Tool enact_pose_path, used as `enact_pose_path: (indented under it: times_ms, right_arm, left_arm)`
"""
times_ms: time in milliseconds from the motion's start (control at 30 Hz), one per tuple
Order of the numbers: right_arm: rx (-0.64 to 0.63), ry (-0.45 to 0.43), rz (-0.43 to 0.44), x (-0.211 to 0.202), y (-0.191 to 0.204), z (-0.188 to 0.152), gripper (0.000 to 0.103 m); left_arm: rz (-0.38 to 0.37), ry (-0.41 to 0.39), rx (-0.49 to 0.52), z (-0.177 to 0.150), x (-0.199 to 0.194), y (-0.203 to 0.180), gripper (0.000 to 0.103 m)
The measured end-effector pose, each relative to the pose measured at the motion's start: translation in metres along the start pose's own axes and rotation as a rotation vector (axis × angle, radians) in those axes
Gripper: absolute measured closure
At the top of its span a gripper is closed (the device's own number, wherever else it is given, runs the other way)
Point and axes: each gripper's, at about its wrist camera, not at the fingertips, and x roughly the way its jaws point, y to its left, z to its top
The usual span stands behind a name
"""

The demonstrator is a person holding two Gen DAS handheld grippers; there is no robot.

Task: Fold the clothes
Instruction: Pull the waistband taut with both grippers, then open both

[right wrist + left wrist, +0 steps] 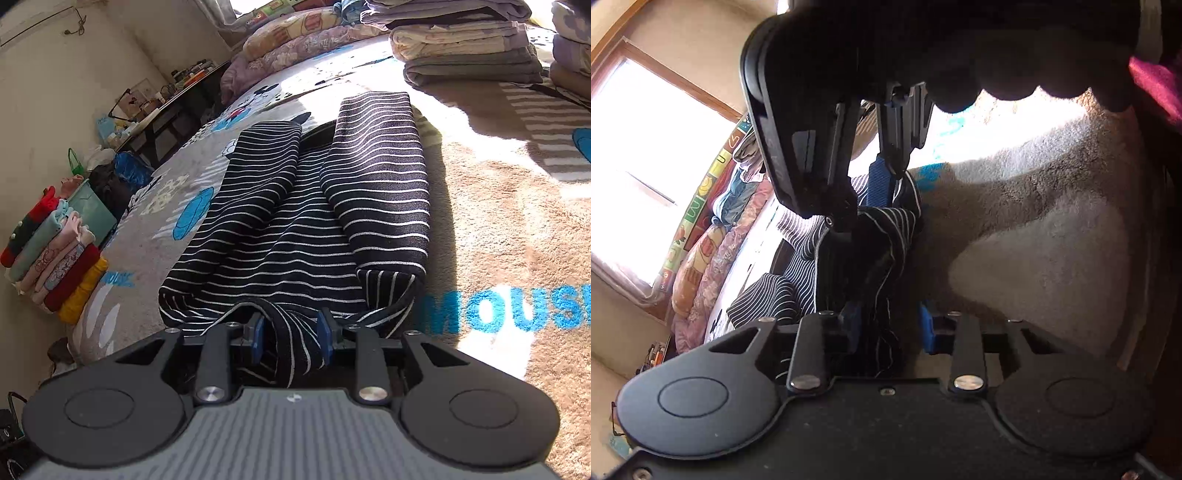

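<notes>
Blue-padded right hand-held gripper (290, 341) and left hand-held gripper (890, 328), each closed on a bunched end of the striped garment (314, 221) lying mid-blanket (498, 229); lifting both ends level should keep the fold square.

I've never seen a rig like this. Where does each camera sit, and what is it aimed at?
Left wrist: rides the left gripper, looking along its fingers at bunched striped garment and the right gripper, which a hand holds.
Right wrist: rides the right gripper, looking across the striped garment on the blanket toward folded stacks.
Shared: the striped garment, which both grip.
</notes>
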Motion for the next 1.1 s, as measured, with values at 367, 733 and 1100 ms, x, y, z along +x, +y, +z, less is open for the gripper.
enact_pose_path:
  times_ms: [367, 733, 1100]
  right_arm:
    - [0.048, -0.089, 0.043, -0.044, -0.008, -0.023, 0.052]
    - [-0.350, -0.077, -0.115, 0.026, 0.035, -0.052, 0.067]
    - [0.148, -0.223, -0.075, -0.022, -0.014, -0.066, 0.065]
  left_arm:
    - [-0.215, 0.008, -0.253, -0.017, -0.048, 0.039, 0.091]
    - [-0.216, 0.210, -0.867, -0.048, 0.001, 0.095, 0.089]
    - [-0.177, 0.215, -1.251, -0.087, -0.021, 0.120, 0.048]
